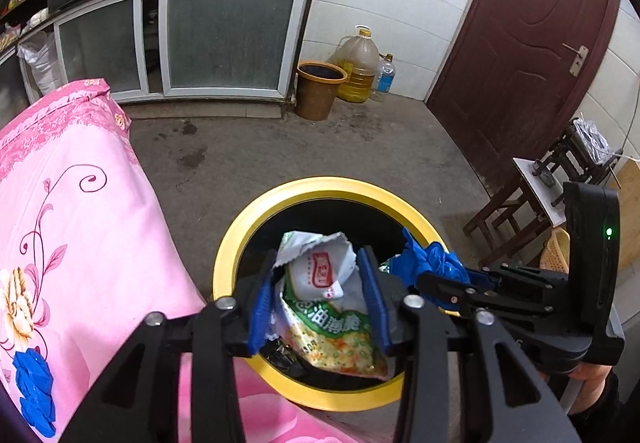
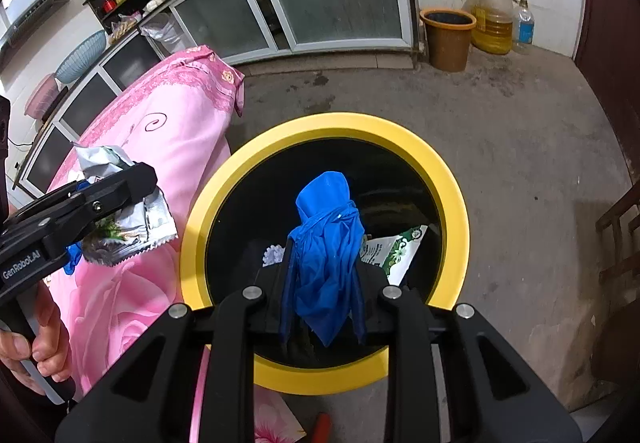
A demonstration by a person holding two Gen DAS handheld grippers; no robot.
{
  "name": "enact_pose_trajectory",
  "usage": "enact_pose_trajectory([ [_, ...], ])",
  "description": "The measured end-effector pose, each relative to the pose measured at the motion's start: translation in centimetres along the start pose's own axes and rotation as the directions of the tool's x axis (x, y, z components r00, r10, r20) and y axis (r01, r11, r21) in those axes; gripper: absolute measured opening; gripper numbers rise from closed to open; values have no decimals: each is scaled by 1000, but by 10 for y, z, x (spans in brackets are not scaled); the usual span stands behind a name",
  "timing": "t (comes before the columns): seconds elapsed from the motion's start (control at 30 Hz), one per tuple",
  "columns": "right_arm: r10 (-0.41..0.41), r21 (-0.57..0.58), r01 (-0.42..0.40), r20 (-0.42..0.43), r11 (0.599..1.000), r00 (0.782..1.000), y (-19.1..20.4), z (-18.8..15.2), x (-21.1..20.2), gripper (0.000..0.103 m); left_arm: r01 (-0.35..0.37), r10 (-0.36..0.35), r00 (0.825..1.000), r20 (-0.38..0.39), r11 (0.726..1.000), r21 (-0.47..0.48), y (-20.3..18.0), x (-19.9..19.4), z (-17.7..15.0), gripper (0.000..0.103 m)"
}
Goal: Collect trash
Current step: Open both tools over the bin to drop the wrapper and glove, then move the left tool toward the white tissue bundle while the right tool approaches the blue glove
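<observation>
Lying in bin [image 2: 452, 179]: wrapper [image 2: 394, 249]

The bin [image 2: 448, 179] is ringed in bright yellow around a black inside. The cloth [image 1: 100, 243] is done in pink with swirly vines and flowers. The glove [image 2: 324, 251] is coloured solid blue, the wrapper [image 1: 332, 331] printed green, white and red.

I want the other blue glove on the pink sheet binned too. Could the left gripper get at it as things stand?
Probably not yet. The left gripper has crumpled snack wrappers between its fingers over the yellow-rimmed bin, so it is occupied. The blue glove lies uncovered on the pink sheet; with the wrappers dropped, nothing seems to block it.
</observation>
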State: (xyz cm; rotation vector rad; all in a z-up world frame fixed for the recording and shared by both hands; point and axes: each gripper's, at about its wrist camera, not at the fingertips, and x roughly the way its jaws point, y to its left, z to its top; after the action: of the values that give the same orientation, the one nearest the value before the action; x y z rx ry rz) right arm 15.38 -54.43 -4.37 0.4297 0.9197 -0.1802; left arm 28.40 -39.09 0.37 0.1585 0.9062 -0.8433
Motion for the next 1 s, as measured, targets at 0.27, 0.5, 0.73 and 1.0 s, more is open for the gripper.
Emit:
enact_pose_trajectory([
  [0.27, -34, 37, 34, -16, 999, 999, -9, -1, 5, 50, 15, -12, 999, 43, 997, -73, 13, -10, 2, 90],
  [0.5, -47, 51, 47, -4, 998, 999, -14, -10, -5, 51, 4, 3, 998, 61, 994, -112, 23, -21, -1, 94],
  [0.73, 12, 21, -14, 60, 1000, 998, -2, -19, -28, 54, -46, 56, 993, 102, 994, -99, 38, -48, -7, 95],
  [1.0, 109, -54, -104, 104, 993, 989, 38, -26, -42, 59, -103, 130, 980, 148, 979, -178, 93, -99, -13, 95],
])
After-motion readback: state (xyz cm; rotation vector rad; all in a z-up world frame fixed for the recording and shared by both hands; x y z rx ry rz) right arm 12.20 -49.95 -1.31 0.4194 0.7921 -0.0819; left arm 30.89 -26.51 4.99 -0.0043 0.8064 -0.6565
